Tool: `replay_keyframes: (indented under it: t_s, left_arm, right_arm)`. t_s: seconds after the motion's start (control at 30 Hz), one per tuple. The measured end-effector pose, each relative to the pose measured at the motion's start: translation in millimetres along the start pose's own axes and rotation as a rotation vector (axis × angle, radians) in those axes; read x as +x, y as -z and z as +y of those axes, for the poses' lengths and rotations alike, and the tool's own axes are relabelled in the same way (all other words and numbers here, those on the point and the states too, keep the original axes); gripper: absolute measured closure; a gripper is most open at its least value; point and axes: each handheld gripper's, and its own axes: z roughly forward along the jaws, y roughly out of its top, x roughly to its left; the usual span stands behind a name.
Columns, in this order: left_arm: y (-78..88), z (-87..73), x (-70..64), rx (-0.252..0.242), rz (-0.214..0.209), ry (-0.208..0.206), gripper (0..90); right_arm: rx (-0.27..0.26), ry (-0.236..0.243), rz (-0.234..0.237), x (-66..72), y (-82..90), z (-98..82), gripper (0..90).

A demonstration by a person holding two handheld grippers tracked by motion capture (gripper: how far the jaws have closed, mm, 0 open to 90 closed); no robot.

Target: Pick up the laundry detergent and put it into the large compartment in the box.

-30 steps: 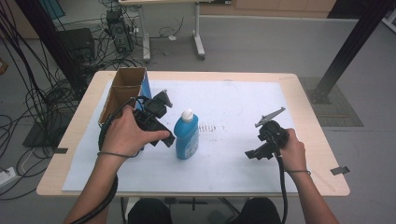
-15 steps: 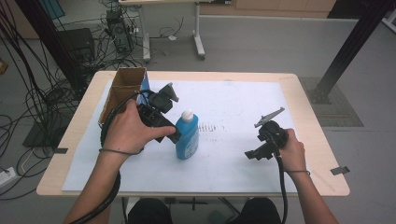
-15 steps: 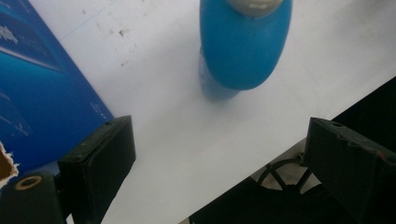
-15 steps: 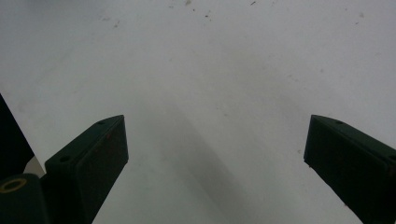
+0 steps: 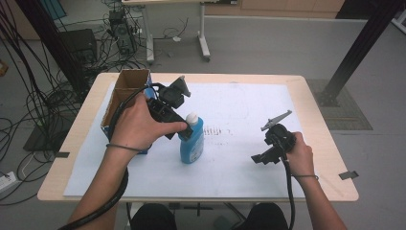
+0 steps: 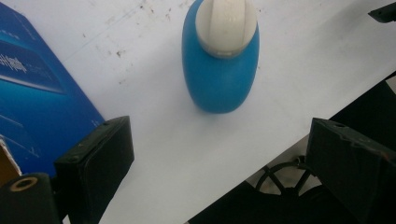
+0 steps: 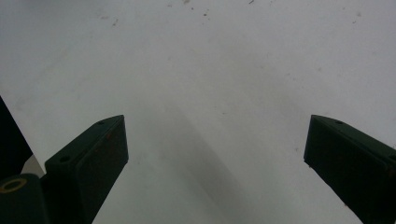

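The blue plastic bottle w/ off-white rounded cap (image 5: 192, 143) stands upright on the white paper sheet (image 5: 239, 110) covering the light wooden table (image 5: 316, 105), a bit left of the sheet's centre, long axis vertical, cap up. The left gripper (image 5: 189, 132) sits right at it: in the high view its tips are beside the bottle's neck/shoulder on the bottle's left; I can't tell from there whether they touch. In the left gripper view the bottle (image 6: 220, 56) lies ahead of and beyond the jaws, seen from above w/ the cap nearest the camera, and nothing is between the two black pads (image 6: 100, 163), so the left gripper (image 6: 219, 172) is spread wide and holds nothing; its jaws have just been opening, w/ no thing between them. So the bottle is below and in front of that gripper, and the left hand (image 5: 139, 125) is by far the nearer one. Its forearm comes up from the bottom left, wrist bent so the gripper body angles down and right toward the bottle. Just left of it stands an open-topped cardboard box w/ blue printed side (image 5: 125, 93), near the table's left edge. The right gripper (image 5: 258, 158) is well apart, over bare paper on the right side, held in the right hand (image 5: 299, 153), pointing down-left; its jaws are spread too, w/ only white paper between them in the right gripper view (image 7: 215, 158).
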Motion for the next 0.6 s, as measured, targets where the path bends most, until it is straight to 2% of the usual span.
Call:
replay_keyframes:
  t_s: [0.3,0.6]
  left_arm:
    - [-4.2,15.3,-5.6,-0.007,-0.013,-0.004,8.2]
    - [-9.2,27.0,-9.4,-0.007,0.003,-0.006,8.2]
  right_arm:
    - [0.000,-0.002,-0.010,-0.7,1.7,-1.0,6.1]
    - [0.001,0.001,-0.011,-0.7,2.3,-2.2,6.0]
